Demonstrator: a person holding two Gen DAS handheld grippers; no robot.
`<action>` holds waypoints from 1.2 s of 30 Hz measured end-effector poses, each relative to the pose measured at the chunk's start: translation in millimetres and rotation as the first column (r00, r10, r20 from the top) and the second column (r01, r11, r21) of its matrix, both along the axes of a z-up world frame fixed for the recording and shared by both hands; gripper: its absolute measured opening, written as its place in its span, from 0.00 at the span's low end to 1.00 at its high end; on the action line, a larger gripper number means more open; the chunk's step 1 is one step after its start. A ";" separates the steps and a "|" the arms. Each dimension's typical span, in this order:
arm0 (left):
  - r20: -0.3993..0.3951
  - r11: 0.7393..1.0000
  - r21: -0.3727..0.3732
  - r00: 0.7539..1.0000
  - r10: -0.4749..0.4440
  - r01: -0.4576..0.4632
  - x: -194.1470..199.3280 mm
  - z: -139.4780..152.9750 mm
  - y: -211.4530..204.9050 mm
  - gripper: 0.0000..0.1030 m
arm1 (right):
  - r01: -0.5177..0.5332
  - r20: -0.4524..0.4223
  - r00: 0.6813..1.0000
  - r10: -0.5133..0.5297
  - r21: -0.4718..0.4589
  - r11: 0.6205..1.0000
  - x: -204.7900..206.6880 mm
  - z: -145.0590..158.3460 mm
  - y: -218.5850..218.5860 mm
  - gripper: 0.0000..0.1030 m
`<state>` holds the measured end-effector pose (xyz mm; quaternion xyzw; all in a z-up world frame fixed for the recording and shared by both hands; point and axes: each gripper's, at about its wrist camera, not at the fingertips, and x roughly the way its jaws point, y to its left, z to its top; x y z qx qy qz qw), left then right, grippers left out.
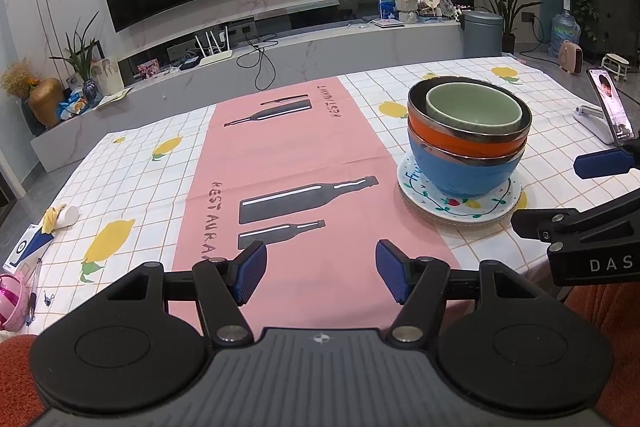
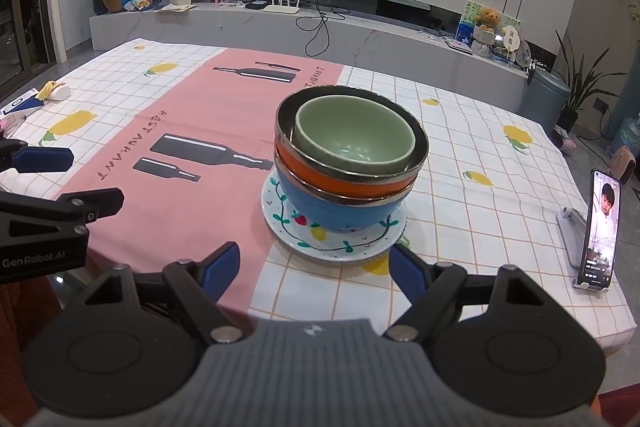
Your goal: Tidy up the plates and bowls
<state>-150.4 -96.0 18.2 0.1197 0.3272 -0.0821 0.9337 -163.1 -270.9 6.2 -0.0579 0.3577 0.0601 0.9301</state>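
Tablecloth [image 1: 132, 163] edges frame the working area: the near edge runs just under both grippers, the far edge ends before a long grey media bench [image 1: 280, 55], and in the right wrist view the right-hand corner drops off just past a phone [image 2: 602, 227] propped upright on a stand. A wide pink runner [image 1: 288, 163], printed with dark bottle shapes, lies flat and bare across the middle, giving the largest open stretch; a paper cup [image 1: 70, 215] and a blue-and-white box [image 1: 28, 247] sit far off at the left edge.

The left gripper [image 1: 320, 277] hangs over the near end of the runner, its blue ribbed pads spread wide with nothing between them. The right gripper [image 2: 316, 269] is likewise released and empty, its pads flanking the near rim of the plate [image 2: 340, 247] without touching it.

That plate is round, white and glossy, painted with a green vine, a strawberry and a yellow fruit. It lies half on the runner's edge, half on the checked cloth. Three bowls nest upright on it: a blue bowl [image 2: 340, 211] at the bottom, an orange bowl [image 2: 340, 183] inside it, both with shiny metal rims and smooth rounded walls, and a matte pale green bowl [image 2: 354, 143] on top, sitting slightly off-centre. The cloth itself is a white grid scattered with yellow lemons.
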 end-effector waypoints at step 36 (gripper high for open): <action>-0.010 1.000 -0.004 1.000 -0.003 0.003 -1.8 -2.9 -1.8 0.72 | -0.003 0.005 1.000 0.003 0.001 1.000 -0.9 -1.2 0.2 0.78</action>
